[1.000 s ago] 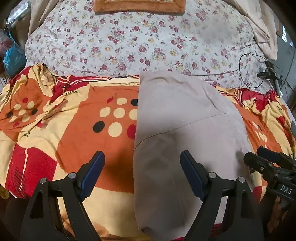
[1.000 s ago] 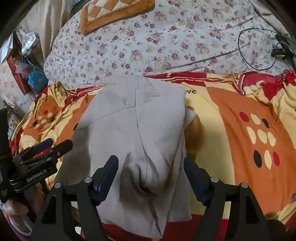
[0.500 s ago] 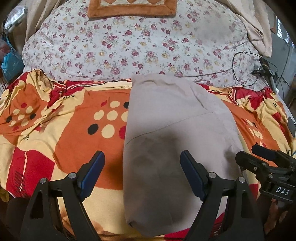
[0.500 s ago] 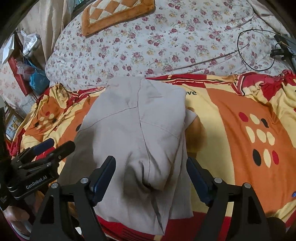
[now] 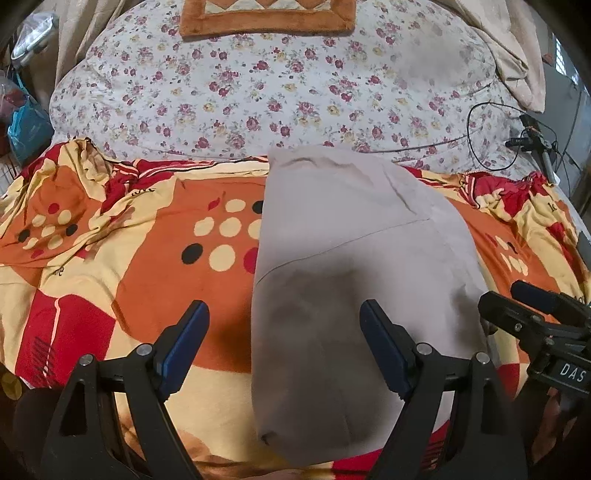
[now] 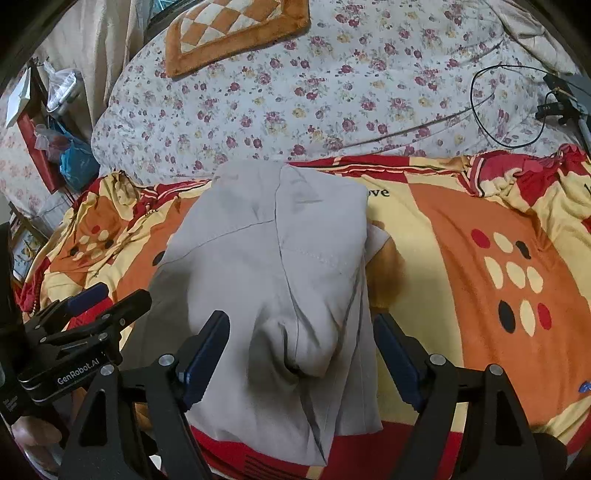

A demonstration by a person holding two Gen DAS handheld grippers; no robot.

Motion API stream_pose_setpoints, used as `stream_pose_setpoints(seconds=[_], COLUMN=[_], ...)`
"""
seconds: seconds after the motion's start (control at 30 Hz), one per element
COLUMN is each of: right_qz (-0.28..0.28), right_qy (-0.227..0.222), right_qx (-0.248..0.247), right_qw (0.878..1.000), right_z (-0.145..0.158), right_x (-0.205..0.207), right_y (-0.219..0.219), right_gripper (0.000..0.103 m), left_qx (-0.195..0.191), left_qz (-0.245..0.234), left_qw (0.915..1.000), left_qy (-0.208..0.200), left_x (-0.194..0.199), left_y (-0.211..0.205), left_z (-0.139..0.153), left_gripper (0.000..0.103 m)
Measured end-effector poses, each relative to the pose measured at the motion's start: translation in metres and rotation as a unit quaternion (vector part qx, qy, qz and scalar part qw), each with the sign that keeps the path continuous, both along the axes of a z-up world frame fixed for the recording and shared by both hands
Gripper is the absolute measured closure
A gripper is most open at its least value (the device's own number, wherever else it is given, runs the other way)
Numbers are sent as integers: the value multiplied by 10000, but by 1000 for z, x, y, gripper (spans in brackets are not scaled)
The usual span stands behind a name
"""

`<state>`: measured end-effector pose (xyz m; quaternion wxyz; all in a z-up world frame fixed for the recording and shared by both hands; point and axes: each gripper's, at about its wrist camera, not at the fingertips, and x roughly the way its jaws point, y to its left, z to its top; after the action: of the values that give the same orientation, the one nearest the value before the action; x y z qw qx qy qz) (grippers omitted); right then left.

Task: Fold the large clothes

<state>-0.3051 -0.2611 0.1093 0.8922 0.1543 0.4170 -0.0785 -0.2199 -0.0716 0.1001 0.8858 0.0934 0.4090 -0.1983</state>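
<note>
A grey folded garment [image 5: 351, 240] lies lengthwise on an orange, red and yellow blanket [image 5: 129, 280] on a bed. My left gripper [image 5: 282, 310] hovers open above the garment's near left edge, its blue pads [image 5: 184, 343] clear of the cloth. In the right wrist view the garment [image 6: 266, 251] shows a bunched fold at its near end. My right gripper [image 6: 301, 319] stands open over that bunch, its jaws wide on either side and not pressing it. Each gripper appears in the other's view: the right gripper [image 5: 524, 299] at the right edge, the left gripper [image 6: 92, 306] at the left.
A floral quilt [image 5: 277, 92] covers the far half of the bed, with an orange checked cushion [image 6: 229, 33] on it. A black cable loop [image 6: 513, 107] and a small stand lie at the far right. Bags [image 6: 74, 155] hang beside the bed on the left.
The right gripper's jaws have spread a little wider around the bunched fold. The left gripper has drawn back slightly, so more of the garment's near end shows.
</note>
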Motion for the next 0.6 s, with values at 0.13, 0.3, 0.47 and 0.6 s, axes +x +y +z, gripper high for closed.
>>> stream_pose_setpoints(seconds=[0.13,0.3,0.47,0.6], right_qz=[5,12,44,74], right_qy=[58,36,1,35], right_qx=[10,-61,-208,-246], right_qw=[10000,10000,9998,9997], right_z=[-2,-2,-1,-4], right_x=[2,4,4,6], right_y=[0,1,3,5], right_gripper=[21,21,21,21], left_qx=[-6,15,-99,-107], left_qz=[11,28,107,117], left_qw=[10000,10000,9998,9998], left_qy=[2,-54,-97,-96], left_x=[0,0,0,1], left_y=[1,2,7,9], left_z=[-3,-5,-6,-8], left_gripper=[19,19,19,19])
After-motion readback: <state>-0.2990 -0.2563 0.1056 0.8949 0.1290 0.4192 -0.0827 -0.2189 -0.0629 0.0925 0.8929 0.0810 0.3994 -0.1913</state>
